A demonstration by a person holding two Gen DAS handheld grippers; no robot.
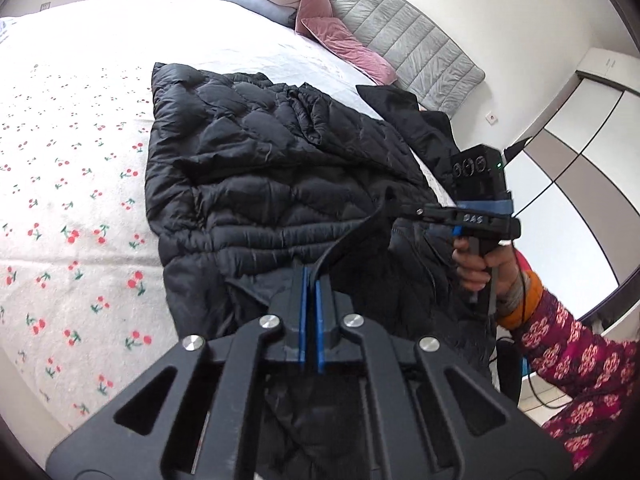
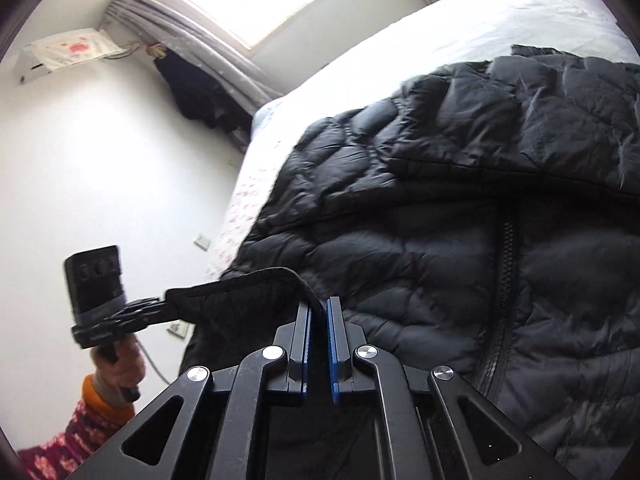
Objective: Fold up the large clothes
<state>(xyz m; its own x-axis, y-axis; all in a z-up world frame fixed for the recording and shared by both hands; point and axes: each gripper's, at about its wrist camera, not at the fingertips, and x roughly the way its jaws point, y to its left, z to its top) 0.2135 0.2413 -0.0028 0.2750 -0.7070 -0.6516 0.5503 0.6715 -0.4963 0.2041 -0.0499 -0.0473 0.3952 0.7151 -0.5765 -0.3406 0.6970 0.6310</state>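
White "DAS" lettering marks the right claw (image 1: 394, 204).

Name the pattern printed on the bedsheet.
Small red cherries on the white bedsheet; the left wrist view shows it best.

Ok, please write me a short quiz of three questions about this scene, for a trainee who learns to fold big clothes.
1. True or false: the black quilted jacket lies on the floor.
2. What does the left claw pinch? A) a white towel B) the jacket's edge C) nothing
3. Fill in: the bed sheet has a print of small red ____.

Key
1. False: it lies on the bed sheet.
2. B. The right claw is shut on the same edge.
3. Cherries.
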